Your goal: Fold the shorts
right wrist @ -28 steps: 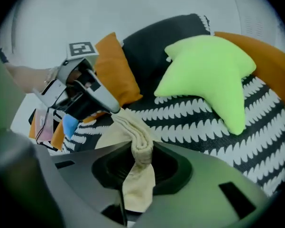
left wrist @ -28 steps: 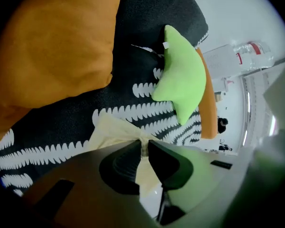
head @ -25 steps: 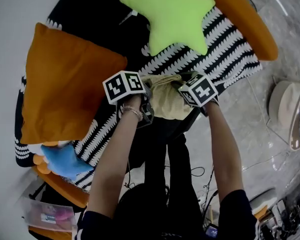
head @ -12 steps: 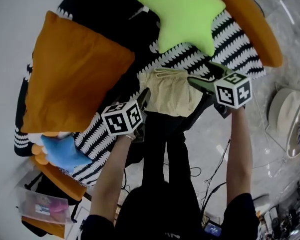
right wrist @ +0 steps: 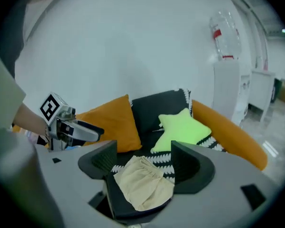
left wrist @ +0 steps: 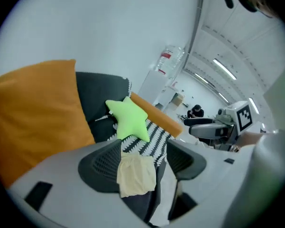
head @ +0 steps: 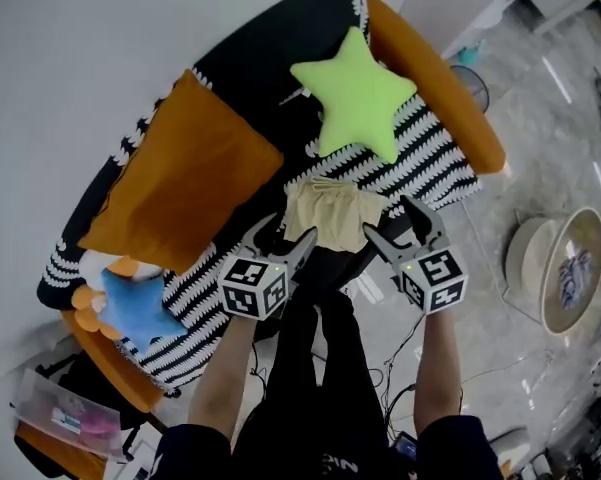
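Nearest the person, the left gripper (head: 282,240) and the right gripper (head: 400,226) hang well short of the star cushion (head: 358,96), about equally near the shorts (head: 332,211), one to each side. Both jaw pairs stand wide and are easing closed. Nothing is pinched; the cloth shows only beyond them. The shorts lie just before the star cushion at the sofa's (head: 438,80) front edge, a compact packet with the waistband toward the cushion. The fold looks done.

The shorts (head: 332,216) are pale cream fabric, folded into a compact, roughly rectangular bundle. They lie flat at the front edge of the black-and-white striped throw (head: 435,158). The gathered waistband faces the green star cushion (head: 355,96) just beyond.
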